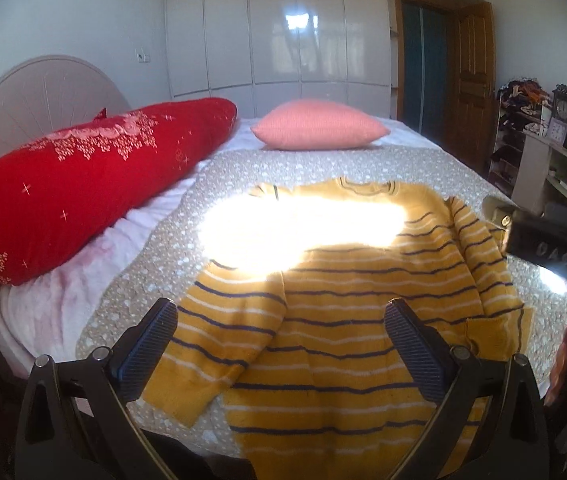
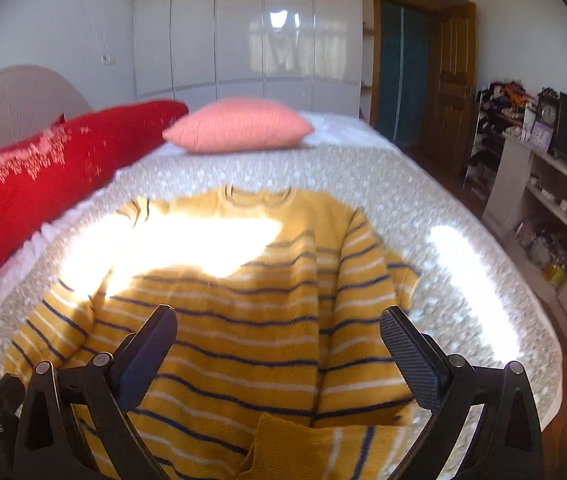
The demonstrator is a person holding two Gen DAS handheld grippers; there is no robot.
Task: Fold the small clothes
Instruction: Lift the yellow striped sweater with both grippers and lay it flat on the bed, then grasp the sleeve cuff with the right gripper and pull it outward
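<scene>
A yellow sweater (image 1: 343, 300) with dark and white stripes lies flat on the bed, collar at the far end. It also shows in the right wrist view (image 2: 243, 320). Its left sleeve (image 1: 211, 344) lies folded beside the body, and its right sleeve (image 2: 359, 320) is folded inward over the body. My left gripper (image 1: 281, 344) is open and empty above the sweater's lower left part. My right gripper (image 2: 279, 352) is open and empty above the sweater's lower middle. Bright sunlight washes out the sweater's chest.
The bed (image 1: 155, 264) has a spotted beige cover. A long red bolster (image 1: 83, 176) lies along the left, a pink pillow (image 1: 319, 124) at the far end. Shelves with clutter and a clock (image 2: 543, 168) stand right of the bed. The right gripper's body (image 1: 551, 248) shows at the left view's right edge.
</scene>
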